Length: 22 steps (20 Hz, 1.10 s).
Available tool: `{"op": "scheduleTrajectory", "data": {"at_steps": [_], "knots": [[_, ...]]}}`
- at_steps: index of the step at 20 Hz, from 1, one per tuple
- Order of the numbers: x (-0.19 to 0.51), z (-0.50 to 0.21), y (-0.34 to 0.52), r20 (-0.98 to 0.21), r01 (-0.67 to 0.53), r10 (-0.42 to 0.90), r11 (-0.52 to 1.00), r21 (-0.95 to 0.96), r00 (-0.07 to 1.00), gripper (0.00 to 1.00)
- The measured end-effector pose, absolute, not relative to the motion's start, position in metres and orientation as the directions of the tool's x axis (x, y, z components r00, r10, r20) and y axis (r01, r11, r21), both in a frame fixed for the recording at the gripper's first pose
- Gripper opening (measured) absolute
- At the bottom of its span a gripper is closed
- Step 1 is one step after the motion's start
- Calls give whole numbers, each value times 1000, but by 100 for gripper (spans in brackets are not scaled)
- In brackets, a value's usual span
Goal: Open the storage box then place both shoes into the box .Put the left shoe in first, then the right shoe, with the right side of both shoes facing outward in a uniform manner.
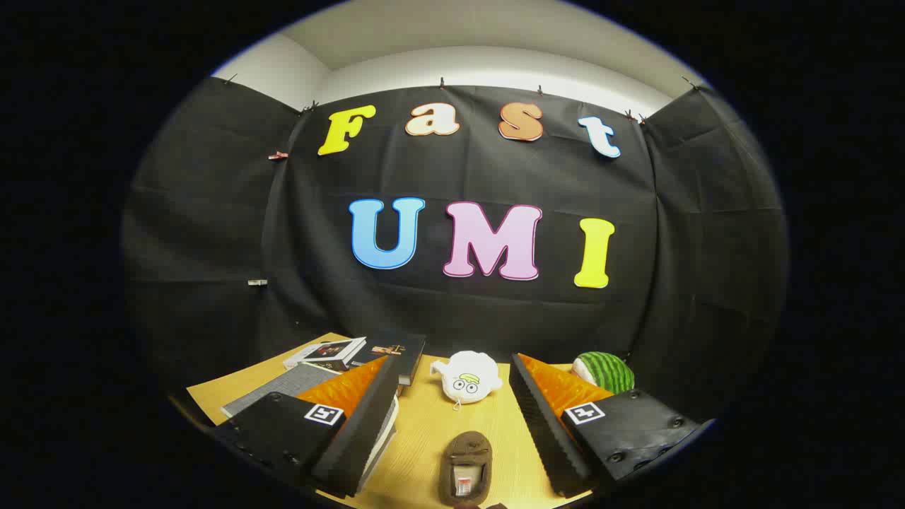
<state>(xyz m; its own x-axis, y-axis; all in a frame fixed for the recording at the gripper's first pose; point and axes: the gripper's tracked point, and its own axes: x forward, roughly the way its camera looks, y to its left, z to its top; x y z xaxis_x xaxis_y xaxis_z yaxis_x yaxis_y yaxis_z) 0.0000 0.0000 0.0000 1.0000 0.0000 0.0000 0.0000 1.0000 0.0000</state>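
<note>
Brown fuzzy slipper shoe (pixel 465 468) lies on the pale wooden tabletop (pixel 424 431), and we see it between the fingers of our gripper (pixel 456 417), which stand spread wide, touching nothing. Beyond them sit a white plush toy (pixel 467 377), a green striped watermelon ball (pixel 605 370) and stacked books (pixel 353 353).

The heel of the brown slipper-like shoe (pixel 465 468) is cut off at the bottom of the view. Beside that shoe, the flat grey box (pixel 283 385) is partly hidden behind one finger of the spread-apart gripper (pixel 456 431); its lid cannot be judged.
</note>
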Motion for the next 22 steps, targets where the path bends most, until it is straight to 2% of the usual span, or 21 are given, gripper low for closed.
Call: {"op": "scheduleTrajectory", "data": {"at_steps": [11,22], "knots": [[-6,-19,-16,-66,32,-29,998,57,997,97],[3,-40,-13,-147,19,-1,993,118,989,97]]}}
